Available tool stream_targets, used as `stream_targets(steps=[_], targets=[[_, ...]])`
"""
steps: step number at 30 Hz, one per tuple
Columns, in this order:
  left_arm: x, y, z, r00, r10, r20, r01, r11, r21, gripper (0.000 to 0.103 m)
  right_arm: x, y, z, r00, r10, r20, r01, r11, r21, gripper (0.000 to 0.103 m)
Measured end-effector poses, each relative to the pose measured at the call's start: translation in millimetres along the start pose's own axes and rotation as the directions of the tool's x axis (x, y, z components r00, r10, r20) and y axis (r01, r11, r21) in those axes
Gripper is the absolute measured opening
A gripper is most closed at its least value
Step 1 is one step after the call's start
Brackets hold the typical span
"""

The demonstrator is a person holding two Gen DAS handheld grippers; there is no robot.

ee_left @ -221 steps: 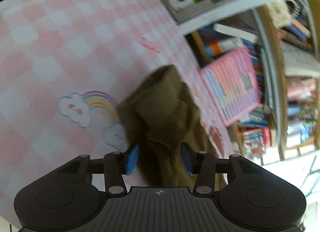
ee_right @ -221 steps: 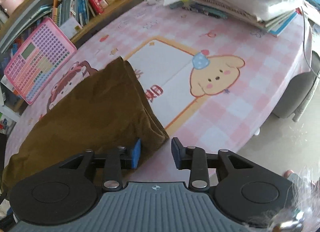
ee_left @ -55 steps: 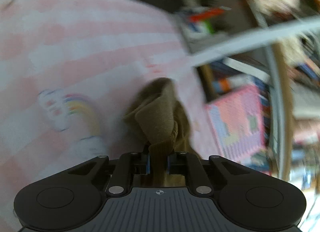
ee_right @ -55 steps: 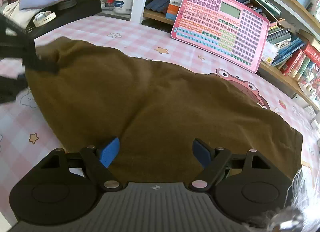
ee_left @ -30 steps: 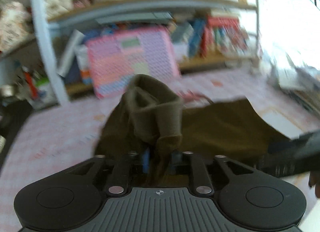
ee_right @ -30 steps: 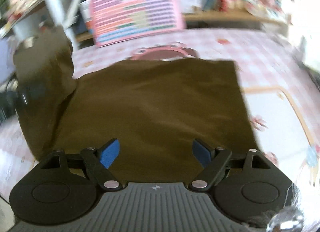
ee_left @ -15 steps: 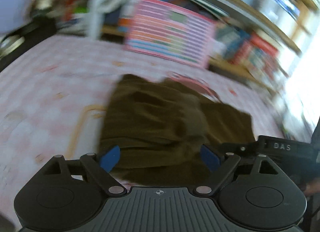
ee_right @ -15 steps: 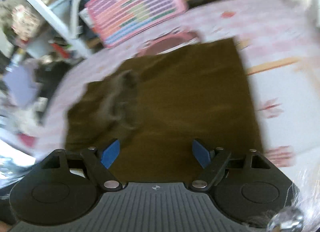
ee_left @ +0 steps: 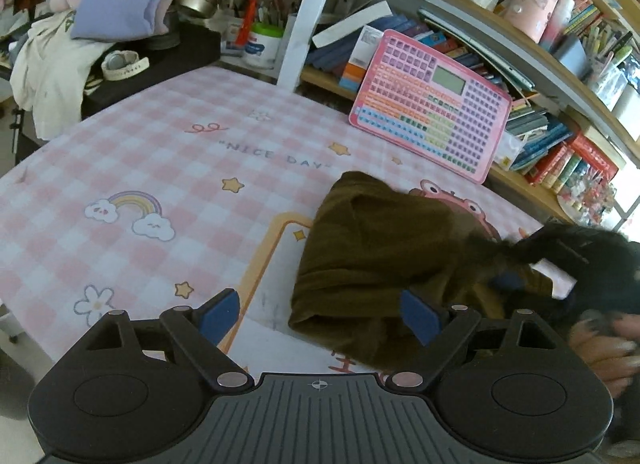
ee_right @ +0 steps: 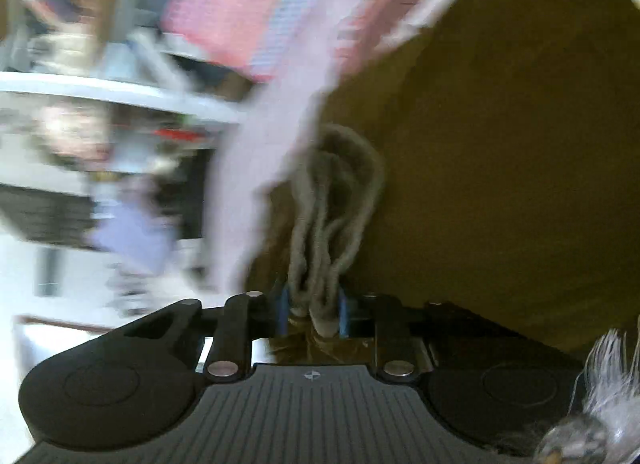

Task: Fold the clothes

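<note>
Left wrist view: the left tongs (ee_left: 320,314) stand wide open over the near part of the desk (ee_left: 120,168), and no pad touches anything.
Garment: the brown garment (ee_left: 380,252) lies in a loose, partly folded heap toward the right side of the desk, over the printed pictures, just past the open pads.
Right tongs, seen from the left: the right tongs (ee_left: 508,278) reach in from the right edge and meet the cloth at its near right part; a hand (ee_left: 600,344) shows below them.
Right wrist view: the right tongs (ee_right: 312,314) are closing, and a bunch of folded cloth edges is between the blue pads, already pinched. The picture is blurred.
Far edge: a pink toy keyboard (ee_left: 432,104) leans against the bookshelf (ee_left: 560,64).
Step in hand: I judge this a new fold, the right side just taking its hold.
Next move: probably the left tongs must take a near edge or hold the heap flat, so the right side can carry its bunch over evenly.
</note>
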State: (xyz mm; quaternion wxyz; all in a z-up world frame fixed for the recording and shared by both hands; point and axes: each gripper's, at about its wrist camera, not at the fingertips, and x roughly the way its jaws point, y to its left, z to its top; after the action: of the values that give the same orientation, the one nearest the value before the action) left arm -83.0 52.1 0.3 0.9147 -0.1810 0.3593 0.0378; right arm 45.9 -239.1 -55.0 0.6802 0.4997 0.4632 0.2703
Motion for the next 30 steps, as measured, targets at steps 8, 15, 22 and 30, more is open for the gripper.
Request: stream_targets(steps=[8,15,22,30], targets=[[7.8,-15.9,-2.5,0.999,-0.039,-0.033,0.041,0.997,0.06,0.09,10.3,-38.1,4.6,0.982,-0.188,0.009,0.186,0.979,0.084,0.027],[10.0,-26.9,-3.0,0.998,-0.059,-0.026,0.061,0.996,0.066,0.09,-4.4,-24.7,2.2,0.98,-0.196,0.022,0.196,0.981,-0.005,0.042],[14.3,-48.6,-7.3,0.995,-0.092,-0.036,0.095,0.991,0.092,0.09,-43.9,-8.0,-16.1,0.965,-0.255,0.06,0.262,0.943,-0.206,0.044],[16.9,-89.2,-29.4,0.992,-0.091,-0.084,0.106,0.976,0.193,0.09,-96.2,6.6,-50.3,0.875,-0.415,0.249,0.483,0.726,-0.489,0.048]])
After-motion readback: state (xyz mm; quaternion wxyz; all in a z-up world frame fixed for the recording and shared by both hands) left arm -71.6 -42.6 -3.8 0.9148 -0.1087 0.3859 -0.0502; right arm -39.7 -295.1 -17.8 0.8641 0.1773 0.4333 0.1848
